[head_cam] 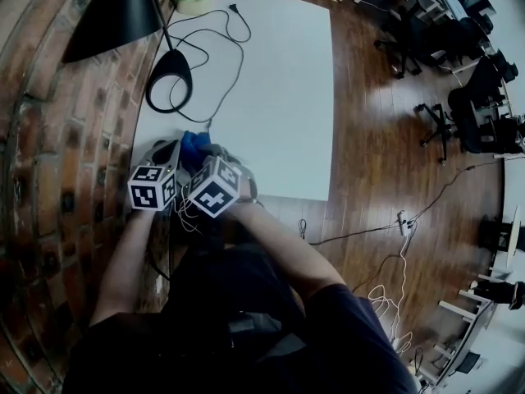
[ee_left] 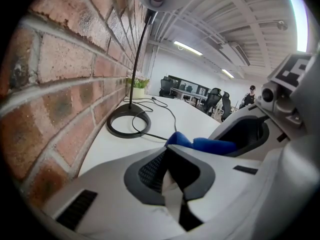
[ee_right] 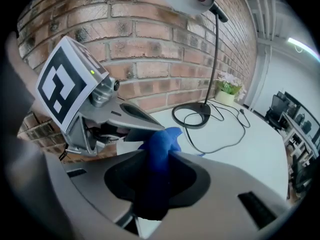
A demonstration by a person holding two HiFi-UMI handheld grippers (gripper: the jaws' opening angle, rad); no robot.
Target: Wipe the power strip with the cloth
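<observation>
- left gripper (ee_left: 171,165): jaws almost fully together, pinching a thin white piece (ee_left: 171,196). I can't tell if that piece is the body of the power strip or its cord.
- power strip (ee_right: 119,147): I only get a white block peeking out under the left gripper's tips in the right gripper view, rest hidden. It sits on my side of the lamp base (head_cam: 168,76), at the near edge of the table (head_cam: 287,97).
- right gripper (ee_right: 156,176): jaws part open, clamped on a bunched blue cloth (head_cam: 192,144).
- cloth fills the gap between those jaws and sticks out past the tips. Its end is up against the left gripper's jaw; touching or just beside, I can't say.
- both grippers are close together on my side of the lamp base, tips aimed toward it and tilted down at the table.
- black cable (head_cam: 232,52) loops off the lamp base across the table, away from me.
- flower pot (head_cam: 194,3) is beyond the lamp base at the far edge, by the brick wall (head_cam: 57,138).
</observation>
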